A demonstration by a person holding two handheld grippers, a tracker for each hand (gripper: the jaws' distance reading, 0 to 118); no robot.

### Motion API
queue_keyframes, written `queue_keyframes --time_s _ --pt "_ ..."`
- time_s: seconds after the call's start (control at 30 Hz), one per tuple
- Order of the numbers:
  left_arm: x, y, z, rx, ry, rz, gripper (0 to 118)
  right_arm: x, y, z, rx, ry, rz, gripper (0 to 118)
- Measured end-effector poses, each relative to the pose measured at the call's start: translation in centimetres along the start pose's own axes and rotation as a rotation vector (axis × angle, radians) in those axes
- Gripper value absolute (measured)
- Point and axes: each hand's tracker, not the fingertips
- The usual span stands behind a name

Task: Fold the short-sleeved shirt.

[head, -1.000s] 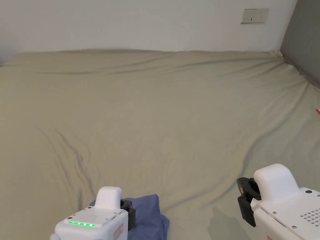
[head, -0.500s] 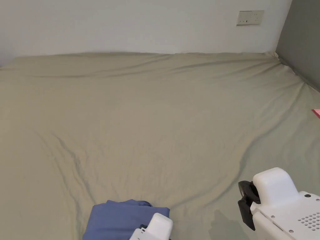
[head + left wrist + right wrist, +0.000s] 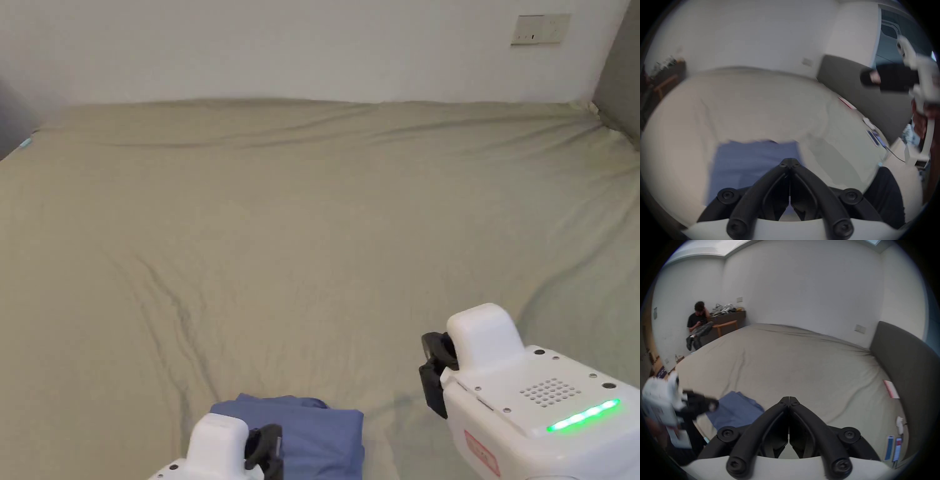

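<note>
- Bench (image 3: pixel 726 324) of pale wood stands far left against the white wall in the right gripper view, and we see a person (image 3: pixel 697 324) seated there in a dark top, bent over something in one hand
- Behind that person we see a dark low cabinet (image 3: pixel 730 318) with a heap of pale things on top, too small for us to make out
- Next comes the bed (image 3: pixel 325 237), its beige sheet creased with long wrinkles on the near left part
- Near the bed's front edge, left of centre, we find the short-sleeved shirt (image 3: pixel 319 431), blue, lying as a compact folded stack flat on the sheet
- The left gripper (image 3: pixel 789 164) hangs just over the near side of that shirt; in its own view, which is blurred, we see the two black jaws meeting at the tips with nothing between them
- In the head view we see the left gripper's white housing at the bottom edge, in front of the shirt
- Further right, the right gripper (image 3: pixel 789 398) hovers over bare sheet, well apart from the shirt; its jaws are pressed together tip to tip and hold nothing
- A wall socket plate (image 3: pixel 540 29) sits high on the wall at the right
- At the far right we see the dark grey headboard (image 3: pixel 907 369), with a pink card (image 3: pixel 890 388) lying on the sheet beside it
</note>
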Motion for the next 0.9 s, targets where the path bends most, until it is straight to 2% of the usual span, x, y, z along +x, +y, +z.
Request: queue_keyframes --time_s 0.1,0.17,0.23,0.33,0.37,0.4,0.47,0.5,0.53,0.6,0.63,0.67,0.7,0.8,0.9 --pt "-4.2 1.1 1.2 0.035 0.086 0.03 0 -3.1 -1.8 -3.6 -0.075 0.084 0.044 1" --pt "-6.5 1.2 1.3 0.033 0.129 0.044 0 -5.4 -3.8 -6.5 -0.175 0.126 0.107 1" --pt "-8.4 0.9 1.2 0.02 0.164 0.071 0 -7.1 -6.1 -9.2 -0.286 0.175 0.119 1" --pt "-10.4 0.2 0.8 -0.023 0.134 0.157 0 -8.8 -9.4 -12.2 -0.457 0.266 0.131 1" --pt "-11.0 0.0 0.5 -0.046 0.108 0.188 0 -9.2 -10.4 -12.8 -0.496 0.267 0.144 1" --pt "-11.7 -0.2 0.2 -0.077 0.081 0.217 6 -9.5 -11.2 -13.3 -0.529 0.256 0.166 1" --pt "-12.8 -0.6 -0.5 -0.12 0.027 0.289 34 -9.3 -11.1 -12.7 -0.452 0.246 0.168 1" --pt "-13.4 -0.7 -1.1 -0.167 0.029 0.321 53 -9.1 -10.8 -12.6 -0.473 0.251 0.154 1" --pt "-14.1 -0.8 -1.7 -0.204 -0.009 0.352 53 -9.0 -10.7 -12.7 -0.481 0.256 0.145 1" --pt "-15.5 -1.0 -2.8 -0.269 -0.15 0.431 68 -8.9 -10.8 -12.8 -0.485 0.264 0.149 1" --pt "-16.0 -1.2 -3.6 -0.295 -0.216 0.478 99 -8.9 -10.8 -12.9 -0.487 0.268 0.152 1" --pt "-16.6 -1.5 -4.5 -0.319 -0.289 0.534 115 -8.8 -10.7 -12.9 -0.489 0.271 0.151 1" --pt "-17.5 -2.0 -5.4 -0.32 -0.327 0.604 118 -8.8 -10.7 -12.9 -0.492 0.273 0.147 1" --pt "-19.7 -3.2 -8.6 -0.411 -0.424 0.79 118 -8.7 -10.9 -13.1 -0.492 0.277 0.147 1" --pt "-18.2 -4.0 -10.5 -0.471 -0.522 0.934 117 -8.7 -10.9 -13.1 -0.492 0.28 0.141 1"
